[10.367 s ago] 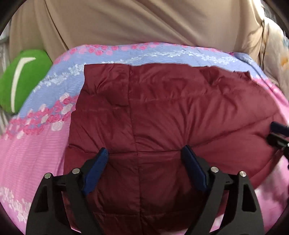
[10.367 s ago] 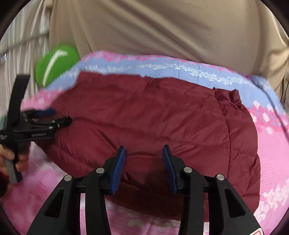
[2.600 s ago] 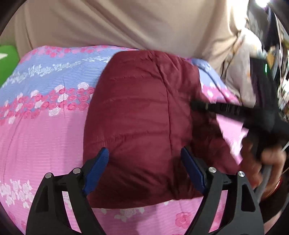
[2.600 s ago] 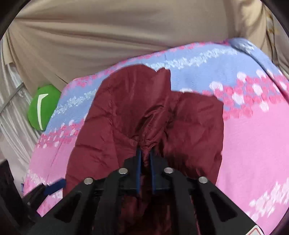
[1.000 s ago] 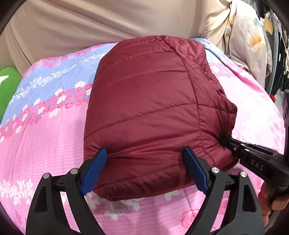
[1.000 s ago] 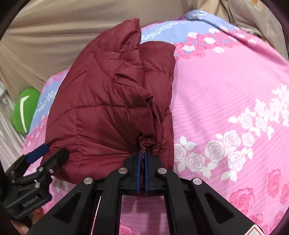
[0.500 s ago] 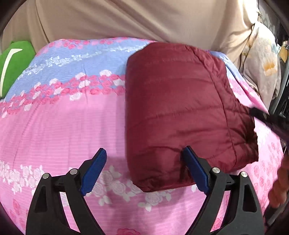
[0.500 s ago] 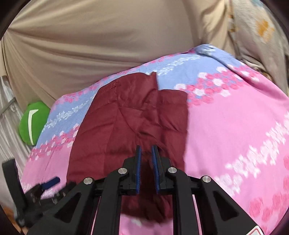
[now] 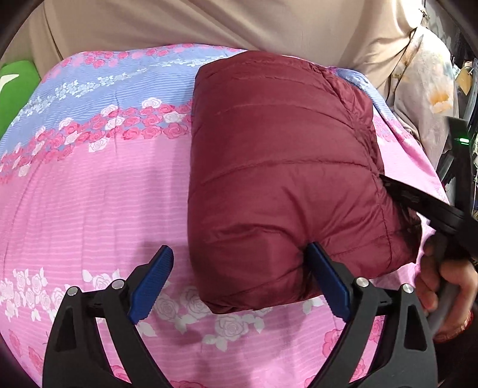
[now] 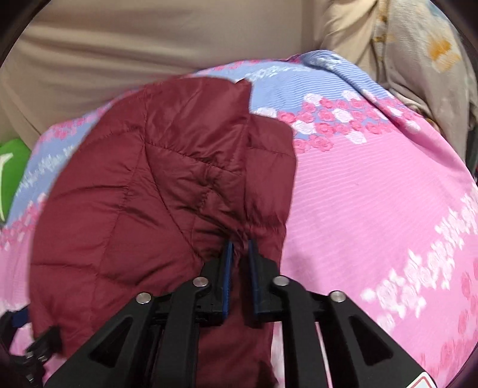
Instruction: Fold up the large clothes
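A dark red quilted jacket [image 9: 280, 179] lies folded into a thick bundle on the pink and blue flowered bedspread [image 9: 95, 194]. My left gripper [image 9: 239, 280] is open, its right finger pressed against the bundle's near edge and its left finger over bare bedspread. My right gripper [image 10: 239, 253] is shut on a bunched fold of the jacket [image 10: 149, 191] at its near edge, with fabric between the blue pads. The right gripper also shows in the left wrist view [image 9: 418, 203], against the bundle's right side.
A beige curtain [image 9: 209, 24] hangs behind the bed. A green cushion [image 9: 15, 86] lies at the far left. A pale flowered cloth [image 9: 430, 89] hangs at the right, with dark equipment beyond it.
The right gripper stays shut on the jacket fold and has pulled the bundle nearer. The left gripper stays open; its right finger now presses into the bundle's near edge.
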`<state>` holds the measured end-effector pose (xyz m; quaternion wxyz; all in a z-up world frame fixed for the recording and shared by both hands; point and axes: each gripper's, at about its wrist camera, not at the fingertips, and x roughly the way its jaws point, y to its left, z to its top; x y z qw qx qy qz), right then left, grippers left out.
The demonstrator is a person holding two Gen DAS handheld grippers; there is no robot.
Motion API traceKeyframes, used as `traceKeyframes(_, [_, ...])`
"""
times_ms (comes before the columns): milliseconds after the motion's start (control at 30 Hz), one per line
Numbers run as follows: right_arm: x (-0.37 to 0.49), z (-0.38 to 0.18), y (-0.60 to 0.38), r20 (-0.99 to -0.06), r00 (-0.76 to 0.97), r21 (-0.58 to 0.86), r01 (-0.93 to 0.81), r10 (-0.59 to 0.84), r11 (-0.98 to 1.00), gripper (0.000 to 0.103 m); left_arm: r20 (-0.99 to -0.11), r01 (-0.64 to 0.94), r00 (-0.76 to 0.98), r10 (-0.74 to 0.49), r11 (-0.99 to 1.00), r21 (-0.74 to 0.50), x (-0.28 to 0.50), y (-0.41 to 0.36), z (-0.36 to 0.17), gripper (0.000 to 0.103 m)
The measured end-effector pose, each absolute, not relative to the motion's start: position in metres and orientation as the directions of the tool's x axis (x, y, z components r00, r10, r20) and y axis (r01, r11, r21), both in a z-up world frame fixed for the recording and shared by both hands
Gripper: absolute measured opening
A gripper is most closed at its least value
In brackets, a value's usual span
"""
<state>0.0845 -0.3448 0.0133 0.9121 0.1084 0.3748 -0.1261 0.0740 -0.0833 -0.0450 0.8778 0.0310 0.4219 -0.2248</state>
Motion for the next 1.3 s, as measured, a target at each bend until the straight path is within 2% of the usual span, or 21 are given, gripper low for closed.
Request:
traceKeyframes(33, [0.073,0.019,-0.343,-0.697,0.702,0.124,0.317,-0.145,0.940,0.027,-0.754,0.419,0.546,-0.365,0.898,-0.132,0.074,-0.083,-0.045,0.089])
traceKeyframes(100, [0.055,0.026,-0.343,-0.677,0.724,0.165,0.327,-0.134,0.931,0.050,-0.753,0.418,0.548,-0.364,0.899,-0.130,0.074,-0.082,-0.045,0.089])
traceKeyframes(133, [0.044,0.028,-0.344,-0.672,0.733,0.201,0.321,-0.109,0.925,0.053,-0.754,0.417,0.546,-0.365,0.899,-0.134,0.075,-0.082,-0.045,0.090])
traceKeyframes(267, [0.020,0.026,-0.348,-0.677,0.735,0.296,0.305,-0.026,0.905,0.063,-0.757,0.418,0.529,-0.383,0.894,-0.161,0.077,-0.077,-0.043,0.090])
traceKeyframes(433, [0.016,0.010,-0.352,-0.695,0.717,0.378,0.303,0.052,0.875,0.070,-0.710,0.396,0.498,-0.498,0.859,-0.325,0.082,-0.061,-0.029,0.097])
traceKeyframes(500, [0.021,0.003,-0.355,-0.702,0.708,0.403,0.304,0.078,0.863,0.071,-0.704,0.391,0.490,-0.514,0.851,-0.349,0.089,-0.058,-0.026,0.098])
traceKeyframes(633, [0.032,-0.008,-0.360,-0.705,0.693,0.463,0.292,0.149,0.837,0.074,-0.748,0.337,0.427,-0.508,0.857,-0.390,0.122,-0.053,-0.036,0.098])
traceKeyframes(800, [0.048,-0.014,-0.365,-0.696,0.683,0.526,0.275,0.221,0.805,0.078,-0.749,0.316,0.322,-0.579,0.812,-0.491,0.149,-0.057,-0.051,0.098])
traceKeyframes(1133, [0.080,-0.016,-0.368,-0.692,0.673,0.542,0.247,0.260,0.804,0.084,-0.774,0.404,0.319,-0.547,0.817,-0.411,0.154,-0.106,-0.056,0.098])
traceKeyframes(1200, [0.085,-0.016,-0.366,-0.695,0.671,0.534,0.244,0.256,0.809,0.081,-0.775,0.403,0.324,-0.543,0.820,-0.406,0.155,-0.109,-0.056,0.098])
traceKeyframes(1267, [0.090,-0.015,-0.363,-0.698,0.670,0.527,0.241,0.253,0.815,0.072,-0.773,0.402,0.332,-0.540,0.823,-0.402,0.156,-0.112,-0.055,0.098])
traceKeyframes(1300, [0.092,-0.015,-0.360,-0.693,0.667,0.539,0.229,0.273,0.811,0.062,-0.774,0.407,0.337,-0.536,0.824,-0.394,0.155,-0.114,-0.054,0.098])
